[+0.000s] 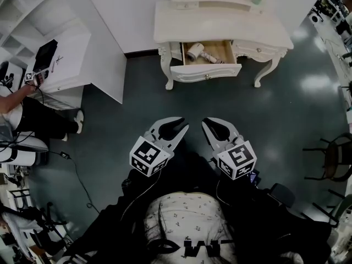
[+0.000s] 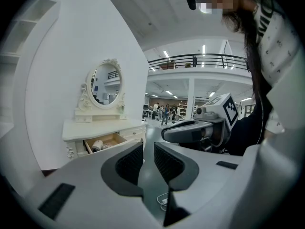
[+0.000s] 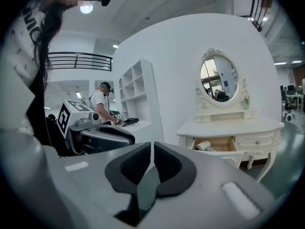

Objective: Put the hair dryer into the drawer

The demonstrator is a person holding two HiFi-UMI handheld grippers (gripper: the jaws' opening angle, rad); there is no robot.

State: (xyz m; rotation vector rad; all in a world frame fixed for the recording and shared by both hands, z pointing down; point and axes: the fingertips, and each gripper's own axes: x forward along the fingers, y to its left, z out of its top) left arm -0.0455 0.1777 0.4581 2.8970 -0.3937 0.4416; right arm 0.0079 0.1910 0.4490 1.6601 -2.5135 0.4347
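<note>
Tongs, two: left tongs (image 1: 181,126) narrowly apart, right tongs (image 1: 207,124) pressed together, both empty, side by side. Hair dryer (image 1: 195,52), one: well ahead of both tongs, lying inside the drawer (image 1: 204,70), one, open, in the dressing table (image 1: 220,29). Step judged: placement done; next move, if any, stepping forward to push the drawer shut

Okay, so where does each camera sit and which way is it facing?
Head view: on the person's head, facing steeply down at the dressing table; shows left gripper, right gripper, torso.
Left gripper view: on that gripper, facing the dressing table; right gripper and torso at right.
Right gripper view: on that gripper, facing the dressing table; left gripper at left.
Shared: all show the hair dryer in the open drawer.
</note>
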